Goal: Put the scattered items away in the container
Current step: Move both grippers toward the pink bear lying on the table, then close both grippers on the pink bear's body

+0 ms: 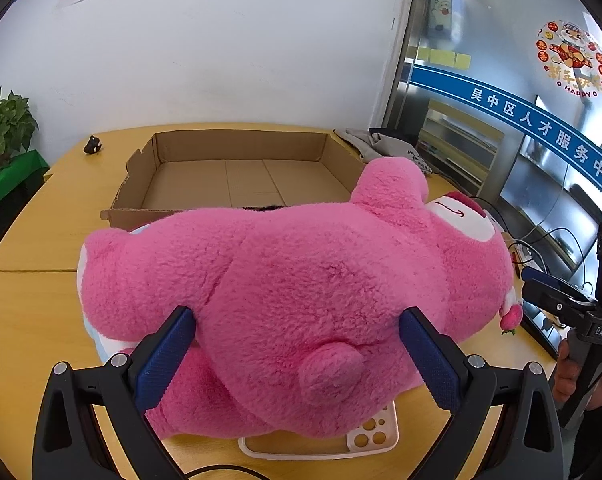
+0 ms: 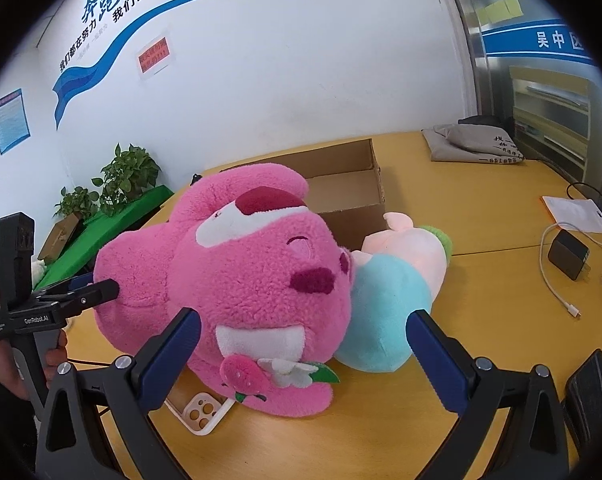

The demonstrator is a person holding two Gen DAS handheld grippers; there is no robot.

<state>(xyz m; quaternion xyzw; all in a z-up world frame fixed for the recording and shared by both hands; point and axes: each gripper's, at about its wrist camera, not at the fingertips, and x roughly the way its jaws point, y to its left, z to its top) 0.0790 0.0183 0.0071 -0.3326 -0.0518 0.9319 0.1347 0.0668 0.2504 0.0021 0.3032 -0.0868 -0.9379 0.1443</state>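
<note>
A big pink plush bear (image 1: 301,280) lies on its side on the wooden table, in front of an open, empty cardboard box (image 1: 237,176). My left gripper (image 1: 297,352) is open, its blue fingers on either side of the bear's rump, touching the fur. My right gripper (image 2: 303,350) is open at the bear's head (image 2: 241,280), its left finger against the fur. A smaller pastel plush (image 2: 393,300), pink and light blue, lies behind the bear next to the box (image 2: 341,192). A white phone case (image 1: 321,440) lies partly under the bear; it also shows in the right wrist view (image 2: 199,408).
A small black figurine (image 1: 92,145) sits left of the box. A folded grey bag (image 2: 473,142) lies at the table's far right. A black charger with white cable (image 2: 567,256), a white pouch (image 2: 577,214) and a dark object (image 2: 591,384) are on the right. Potted plants (image 2: 117,188) stand left.
</note>
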